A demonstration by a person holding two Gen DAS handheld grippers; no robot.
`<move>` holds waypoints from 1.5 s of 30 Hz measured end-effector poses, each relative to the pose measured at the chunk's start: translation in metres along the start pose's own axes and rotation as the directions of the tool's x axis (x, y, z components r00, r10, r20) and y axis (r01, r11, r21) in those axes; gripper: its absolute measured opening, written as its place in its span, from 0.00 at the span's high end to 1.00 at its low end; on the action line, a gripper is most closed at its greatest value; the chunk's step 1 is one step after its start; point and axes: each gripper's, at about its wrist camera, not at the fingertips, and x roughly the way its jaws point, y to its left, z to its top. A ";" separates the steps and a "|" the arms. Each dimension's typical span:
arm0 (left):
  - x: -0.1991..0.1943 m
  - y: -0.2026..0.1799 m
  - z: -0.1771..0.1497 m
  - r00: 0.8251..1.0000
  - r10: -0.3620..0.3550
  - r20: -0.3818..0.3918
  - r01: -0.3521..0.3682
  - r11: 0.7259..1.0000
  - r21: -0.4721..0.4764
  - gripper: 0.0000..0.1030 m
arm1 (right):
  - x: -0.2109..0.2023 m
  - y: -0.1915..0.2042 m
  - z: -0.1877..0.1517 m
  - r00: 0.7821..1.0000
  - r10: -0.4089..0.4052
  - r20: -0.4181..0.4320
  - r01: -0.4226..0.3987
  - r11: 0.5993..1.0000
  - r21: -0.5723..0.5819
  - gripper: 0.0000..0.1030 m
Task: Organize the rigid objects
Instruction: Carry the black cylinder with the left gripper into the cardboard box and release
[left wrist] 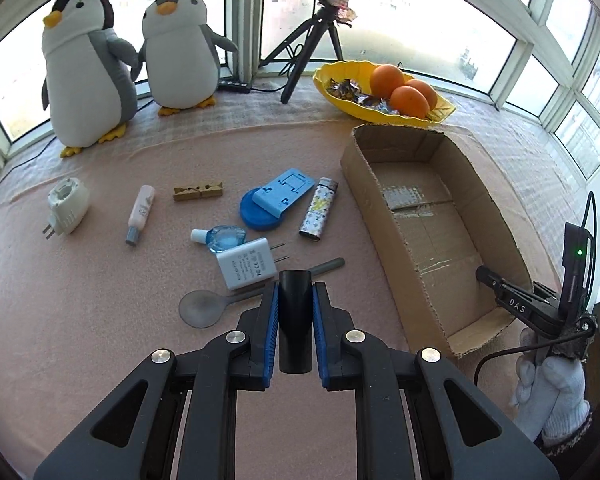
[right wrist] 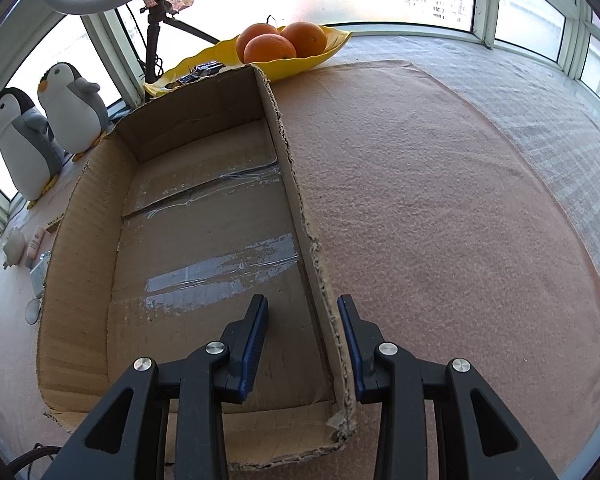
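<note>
My left gripper (left wrist: 295,286) is shut on a black cylinder (left wrist: 295,320), held above the pink mat. Below it lie a white charger (left wrist: 248,266), a grey spoon (left wrist: 204,308), a blue bottle (left wrist: 224,238), a patterned lighter (left wrist: 318,210), a blue phone stand (left wrist: 284,196), a clothespin (left wrist: 198,191), a small tube (left wrist: 140,214) and a white plug-in device (left wrist: 66,206). The cardboard box (left wrist: 452,160) stands to the right with nothing in it. My right gripper (right wrist: 302,300) is open and straddles the box's right wall (right wrist: 292,184) near its front corner.
A yellow bowl (left wrist: 336,92) with oranges and wrapped sweets sits behind the box. Two plush penguins (left wrist: 88,72) and a tripod (left wrist: 312,40) stand along the window. A gloved hand (left wrist: 548,392) holds the right gripper. Bare pink mat (right wrist: 440,200) stretches right of the box.
</note>
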 end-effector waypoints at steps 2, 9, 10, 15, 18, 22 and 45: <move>0.005 -0.022 0.007 1.000 -0.026 0.002 0.026 0.999 0.042 0.86 | 0.000 0.000 0.000 1.000 0.005 0.000 -0.005 1.000 0.008 0.69; 0.025 -0.087 0.023 0.997 -0.079 -0.001 0.078 0.982 0.170 0.86 | -0.001 -0.002 -0.003 1.000 0.010 0.019 -0.011 1.000 0.010 0.69; 0.029 -0.093 0.024 0.997 -0.080 -0.008 0.080 0.980 0.183 0.86 | -0.001 -0.002 -0.003 1.000 0.009 0.024 -0.009 1.000 0.008 0.69; 0.048 -0.115 0.023 0.996 -0.080 -0.038 0.087 0.972 0.218 0.86 | 0.000 -0.001 -0.002 0.998 0.007 0.056 -0.007 1.000 0.006 0.69; 0.056 -0.120 0.021 0.997 -0.067 -0.050 0.076 0.971 0.226 0.86 | 0.001 -0.002 -0.002 0.997 0.012 0.082 -0.013 1.000 0.009 0.69; 0.064 -0.123 0.019 0.997 -0.048 -0.061 0.061 0.969 0.238 0.86 | 0.003 -0.002 -0.003 0.995 0.017 0.103 -0.020 0.999 0.026 0.67; 0.040 -0.112 0.013 0.999 -0.041 -0.012 0.043 0.965 0.260 0.57 | 0.006 -0.002 -0.001 0.996 -0.005 0.094 0.004 1.000 0.008 0.61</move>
